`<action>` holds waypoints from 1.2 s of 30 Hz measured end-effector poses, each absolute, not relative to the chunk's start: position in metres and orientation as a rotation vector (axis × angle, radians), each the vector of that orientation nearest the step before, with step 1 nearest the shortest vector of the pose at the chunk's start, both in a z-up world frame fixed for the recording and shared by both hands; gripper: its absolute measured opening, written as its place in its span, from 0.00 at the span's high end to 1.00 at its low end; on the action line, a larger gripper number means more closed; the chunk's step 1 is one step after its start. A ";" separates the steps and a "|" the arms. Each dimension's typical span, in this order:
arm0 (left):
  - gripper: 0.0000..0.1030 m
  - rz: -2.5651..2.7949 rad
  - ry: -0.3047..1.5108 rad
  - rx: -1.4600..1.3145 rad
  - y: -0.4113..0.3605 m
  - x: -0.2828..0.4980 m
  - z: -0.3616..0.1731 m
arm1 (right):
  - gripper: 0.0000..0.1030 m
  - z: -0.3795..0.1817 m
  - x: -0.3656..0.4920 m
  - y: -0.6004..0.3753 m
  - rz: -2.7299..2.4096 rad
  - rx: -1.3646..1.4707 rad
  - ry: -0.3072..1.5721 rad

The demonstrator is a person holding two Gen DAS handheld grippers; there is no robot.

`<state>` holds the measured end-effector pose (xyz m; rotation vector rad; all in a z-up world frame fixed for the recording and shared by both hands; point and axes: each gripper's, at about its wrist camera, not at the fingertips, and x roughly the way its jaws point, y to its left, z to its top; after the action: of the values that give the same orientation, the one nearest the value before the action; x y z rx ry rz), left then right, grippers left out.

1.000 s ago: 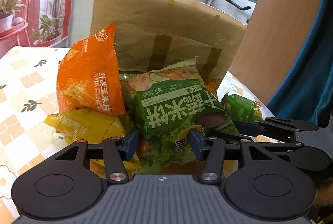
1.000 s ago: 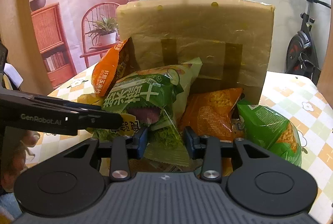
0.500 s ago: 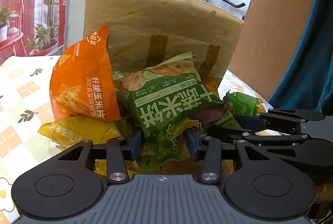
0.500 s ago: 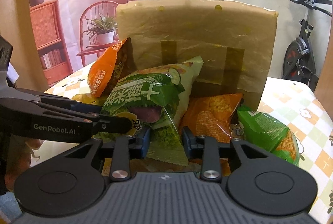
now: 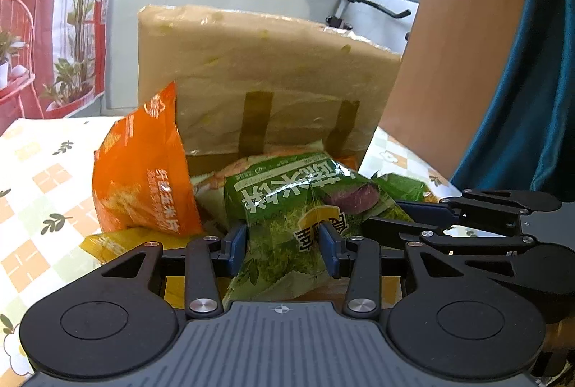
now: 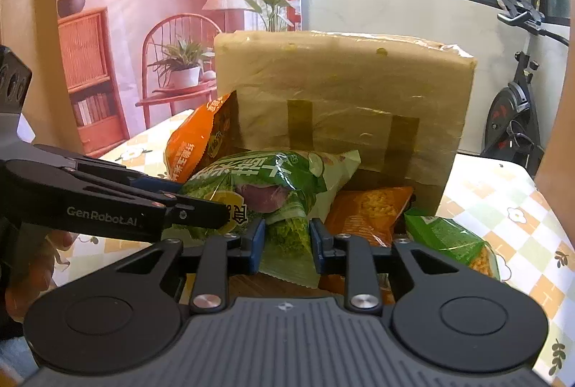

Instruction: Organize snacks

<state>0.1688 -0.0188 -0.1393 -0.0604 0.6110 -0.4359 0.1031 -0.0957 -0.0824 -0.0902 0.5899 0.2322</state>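
While both of our tools close on the same green bag (image 5: 287, 207), the coming move turns on how that bag lies between them: it sits straight ahead of each tool, its lower end toward us and its long axis running away toward the box (image 5: 266, 81) behind. Our left tool (image 5: 282, 241) has its blue pads on either side of the bag's crimped lower end, jaws narrowed onto the film. Our right tool (image 6: 285, 239) pinches the same bag (image 6: 273, 189) a little to the right, jaws narrower still and pressing the film into a fold. Neither hand is clearly nearer; both are on it, the right tool's fingers crossing just beside the left one's.

We judge the bag light, puffy and slippery: glossy plastic with a serrated seal, likely to slide if we pull on the film alone. It rests on top of a heap of like bags, against an upright orange bag (image 5: 143, 178) on the left, over a yellow one (image 5: 118, 243), with another orange bag (image 6: 370, 210) and a green one (image 6: 449, 239) to the right. The box is cardboard under shiny wrap, with two dark tape strips. A checked, flowered cloth covers the tabletop (image 5: 43, 178).
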 end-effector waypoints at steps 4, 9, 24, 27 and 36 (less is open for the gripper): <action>0.56 -0.435 0.586 -0.065 -0.021 0.165 -0.130 | 0.73 -0.075 0.098 -0.096 0.228 -0.089 0.576; 0.56 -0.441 0.545 -0.055 -0.026 0.161 -0.116 | 0.73 -0.063 0.092 -0.098 0.224 -0.080 0.550; 0.56 -0.456 0.454 -0.015 -0.042 0.171 -0.067 | 0.73 -0.012 0.095 -0.112 0.206 -0.053 0.458; 0.56 -0.454 0.452 -0.005 -0.046 0.178 -0.057 | 0.73 -0.002 0.101 -0.114 0.203 -0.046 0.449; 0.56 -0.468 0.430 -0.001 -0.050 0.200 -0.039 | 0.73 0.023 0.128 -0.124 0.205 -0.028 0.437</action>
<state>0.1999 -0.0499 -0.0391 -0.0006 0.4301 -0.4682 0.1275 -0.1236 0.0226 -0.0284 0.4367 0.2050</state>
